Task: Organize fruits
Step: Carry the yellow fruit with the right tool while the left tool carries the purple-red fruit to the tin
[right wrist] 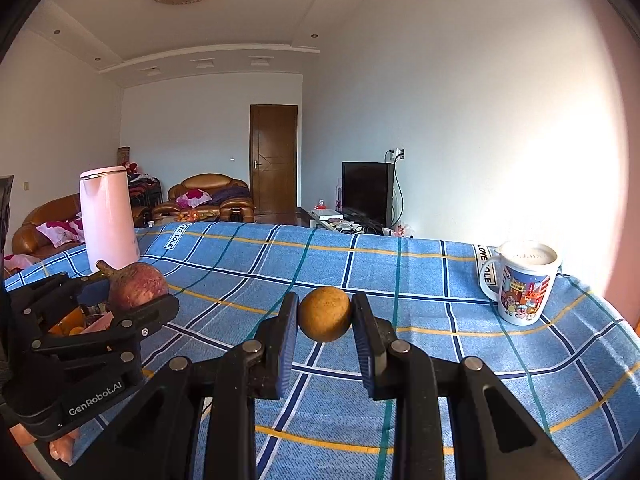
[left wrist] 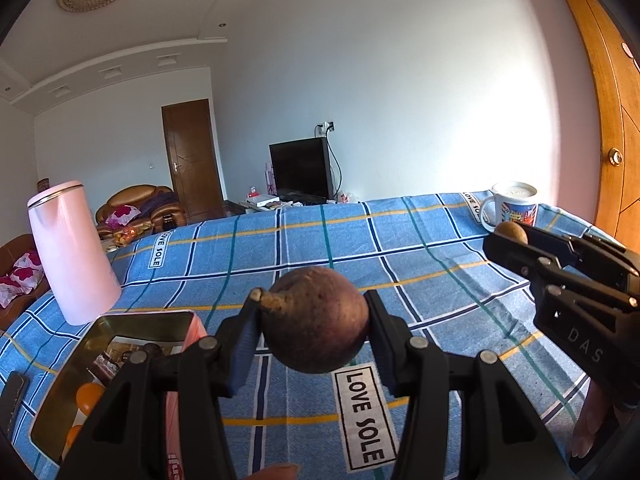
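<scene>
My left gripper [left wrist: 314,320] is shut on a round dark purple-brown fruit [left wrist: 316,320] with a stubby stem and holds it above the blue checked cloth. In the right wrist view it shows at the left [right wrist: 138,286]. My right gripper [right wrist: 325,314] is shut on a small round tan fruit [right wrist: 325,314], also held above the cloth. It shows at the right of the left wrist view [left wrist: 512,232]. A pink tin box [left wrist: 120,364] with orange fruits [left wrist: 89,398] inside sits at my lower left, below and left of the left gripper.
A pink kettle [left wrist: 72,252] stands at the table's far left. A printed mug [right wrist: 520,284] stands at the far right near the table edge. A dark flat object [left wrist: 12,400] lies left of the box. A wooden door [left wrist: 608,120] is close on the right.
</scene>
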Available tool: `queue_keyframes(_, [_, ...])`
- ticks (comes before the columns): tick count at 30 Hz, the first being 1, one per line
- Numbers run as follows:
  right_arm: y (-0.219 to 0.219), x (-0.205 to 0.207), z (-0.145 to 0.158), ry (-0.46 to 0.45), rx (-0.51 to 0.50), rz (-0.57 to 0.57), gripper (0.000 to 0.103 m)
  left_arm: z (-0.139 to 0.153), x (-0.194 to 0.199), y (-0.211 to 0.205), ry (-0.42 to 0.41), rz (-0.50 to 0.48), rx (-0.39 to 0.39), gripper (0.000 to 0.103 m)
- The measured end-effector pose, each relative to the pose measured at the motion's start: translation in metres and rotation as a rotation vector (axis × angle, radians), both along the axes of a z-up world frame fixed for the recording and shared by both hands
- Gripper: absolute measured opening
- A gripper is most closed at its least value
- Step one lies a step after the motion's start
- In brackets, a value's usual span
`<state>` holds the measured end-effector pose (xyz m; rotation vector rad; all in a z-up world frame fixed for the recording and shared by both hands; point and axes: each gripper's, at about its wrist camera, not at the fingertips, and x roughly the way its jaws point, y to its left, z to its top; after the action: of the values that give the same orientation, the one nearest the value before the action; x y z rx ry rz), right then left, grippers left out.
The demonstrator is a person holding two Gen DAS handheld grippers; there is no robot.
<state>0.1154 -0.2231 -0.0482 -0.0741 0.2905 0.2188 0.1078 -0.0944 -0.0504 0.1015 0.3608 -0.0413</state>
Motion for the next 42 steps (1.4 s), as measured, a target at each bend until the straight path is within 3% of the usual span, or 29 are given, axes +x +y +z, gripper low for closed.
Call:
queue_keyframes(22, [0.055,0.005,0.007,0.046,-0.002,0.101,0.029,0.008,-0.015,0.046,0.004,0.031,-0.069,0.052])
queue_keyframes(42, [0.159,0.018,0.018,0.072,-0.037,0.285,0.029,0.006,-0.019,0.132,0.037,0.175,-0.103,0.052])
